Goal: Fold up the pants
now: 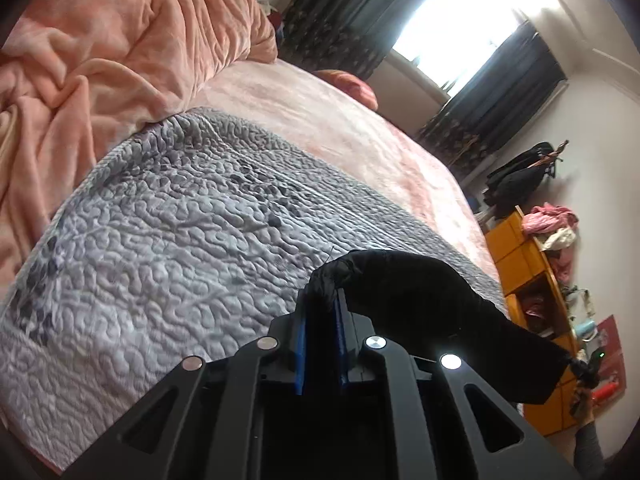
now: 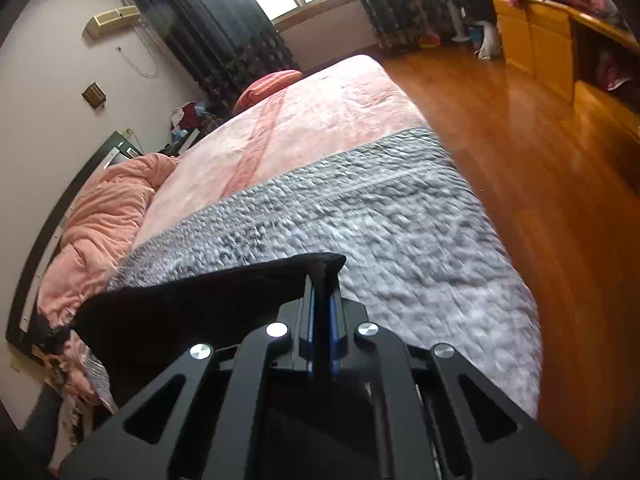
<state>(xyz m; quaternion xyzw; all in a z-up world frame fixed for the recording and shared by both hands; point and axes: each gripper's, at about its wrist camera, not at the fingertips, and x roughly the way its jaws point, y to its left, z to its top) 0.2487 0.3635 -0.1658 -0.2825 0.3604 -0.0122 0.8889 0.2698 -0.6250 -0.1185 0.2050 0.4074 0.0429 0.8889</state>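
The black pants [image 1: 432, 304] hang stretched between my two grippers above the bed. My left gripper [image 1: 322, 300] is shut on one end of the cloth, which runs off to the right toward the other gripper, small at the right edge [image 1: 588, 372]. In the right wrist view my right gripper [image 2: 322, 280] is shut on a corner of the pants [image 2: 192, 312], which spread to the left. The cloth is lifted off the grey quilt [image 1: 168, 232].
The grey quilted cover [image 2: 400, 216] lies over a pink bedsheet [image 2: 320, 120]. A bunched pink blanket [image 1: 100, 52] is at the bed's head. Wooden floor [image 2: 540, 168] and a yellow cabinet [image 2: 532, 40] with clothes stand beside the bed.
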